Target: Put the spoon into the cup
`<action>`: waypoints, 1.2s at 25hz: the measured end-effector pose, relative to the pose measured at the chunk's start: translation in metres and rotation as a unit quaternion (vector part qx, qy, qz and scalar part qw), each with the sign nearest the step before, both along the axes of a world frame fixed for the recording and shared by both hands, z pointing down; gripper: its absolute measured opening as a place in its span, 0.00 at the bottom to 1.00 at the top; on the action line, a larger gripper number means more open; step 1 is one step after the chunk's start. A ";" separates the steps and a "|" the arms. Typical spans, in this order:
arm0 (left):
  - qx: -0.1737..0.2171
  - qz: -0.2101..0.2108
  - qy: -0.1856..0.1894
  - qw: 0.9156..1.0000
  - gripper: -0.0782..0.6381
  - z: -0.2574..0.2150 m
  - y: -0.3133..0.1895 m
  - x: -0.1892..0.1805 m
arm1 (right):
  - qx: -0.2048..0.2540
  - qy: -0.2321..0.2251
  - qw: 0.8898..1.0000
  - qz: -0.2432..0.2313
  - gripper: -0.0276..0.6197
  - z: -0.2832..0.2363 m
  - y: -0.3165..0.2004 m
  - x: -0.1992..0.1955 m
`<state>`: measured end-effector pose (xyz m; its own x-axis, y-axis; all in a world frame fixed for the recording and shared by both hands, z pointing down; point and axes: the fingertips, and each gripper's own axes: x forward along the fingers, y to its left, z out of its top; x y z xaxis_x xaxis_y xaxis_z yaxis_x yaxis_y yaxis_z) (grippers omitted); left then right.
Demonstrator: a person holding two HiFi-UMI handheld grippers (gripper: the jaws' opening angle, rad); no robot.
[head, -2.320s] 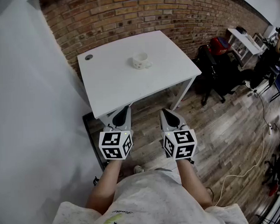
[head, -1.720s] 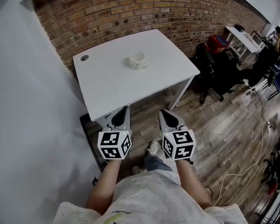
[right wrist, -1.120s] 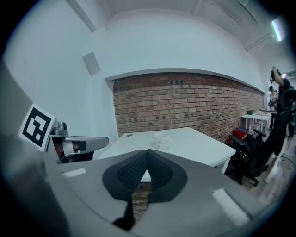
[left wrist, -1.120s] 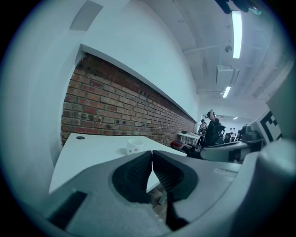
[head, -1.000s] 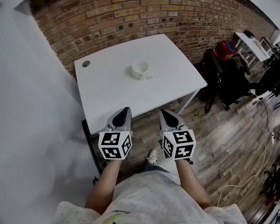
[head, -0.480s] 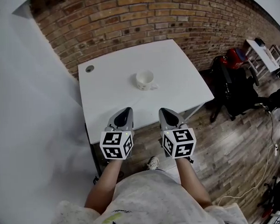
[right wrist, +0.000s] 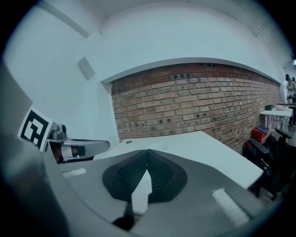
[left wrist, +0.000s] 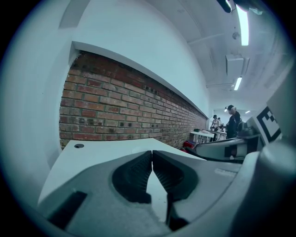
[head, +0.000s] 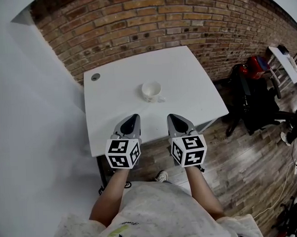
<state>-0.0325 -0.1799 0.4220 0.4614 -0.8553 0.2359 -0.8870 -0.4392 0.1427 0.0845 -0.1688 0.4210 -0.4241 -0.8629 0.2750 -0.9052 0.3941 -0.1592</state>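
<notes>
You held both grippers low in the frame, at the near edge of the white table (head: 191, 75). The left gripper (head: 130, 120) and the right gripper (head: 175, 118) were each clenched on nothing (tips touching). The white cup (head: 151, 90) stood at mid-frame — well apart from both.

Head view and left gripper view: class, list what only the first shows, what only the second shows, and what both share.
Only the head view: the cup, the wooden floor, the person's forearms. Only the left gripper view: ceiling lights, distant people, the left gripper with jaws meeting at their tips. Both: the white table, its round grommet, the brick wall, the right gripper.
</notes>
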 end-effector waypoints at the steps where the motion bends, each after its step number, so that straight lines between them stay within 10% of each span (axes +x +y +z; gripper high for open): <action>1: 0.001 -0.001 -0.002 1.000 0.11 -0.001 -0.002 0.003 | 0.001 -0.002 1.000 -0.002 0.06 -0.001 -0.003 0.003; 30: -0.040 0.019 -0.014 0.999 0.12 0.038 -0.122 0.010 | -0.018 0.003 1.000 0.001 0.06 0.017 -0.122 0.000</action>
